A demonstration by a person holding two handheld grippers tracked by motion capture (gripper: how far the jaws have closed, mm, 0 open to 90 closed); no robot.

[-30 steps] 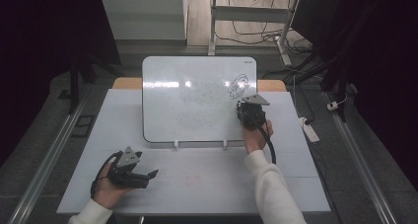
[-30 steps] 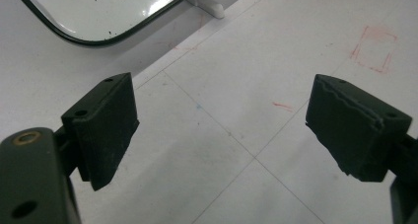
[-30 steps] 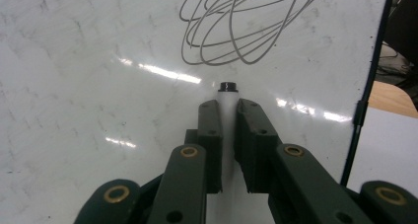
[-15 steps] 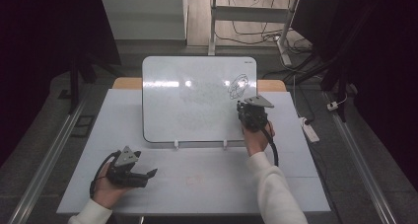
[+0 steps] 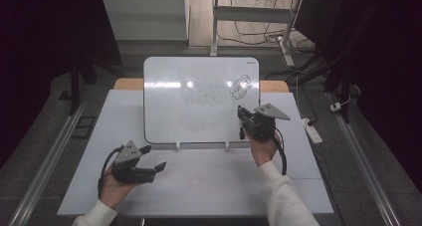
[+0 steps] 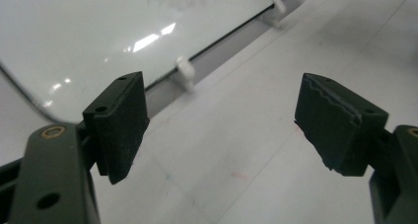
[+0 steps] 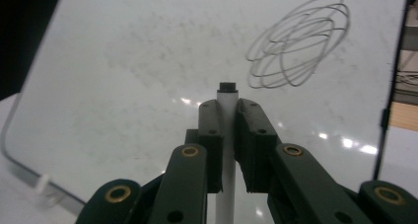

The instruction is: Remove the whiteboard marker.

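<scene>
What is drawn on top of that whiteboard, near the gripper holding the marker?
On the whiteboard, a scribble of overlapping loops sits by its upper right corner. Faint smudges of old ink cover the middle. The right gripper, clamped on a white marker, hides a little of the surface below.

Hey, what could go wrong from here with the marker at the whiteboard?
The right gripper pinches the thin white marker along a narrow strip, so it may twist when pressed. The propped white whiteboard rests on small white pegs and might shift under pressure, while the open left gripper isn't steadying it.

The right claw [image 5: 241, 122] with its marker [image 7: 226, 135] has edged slightly down the whiteboard [image 5: 199, 94]; the left claw [image 5: 153, 158] has barely shifted.
</scene>
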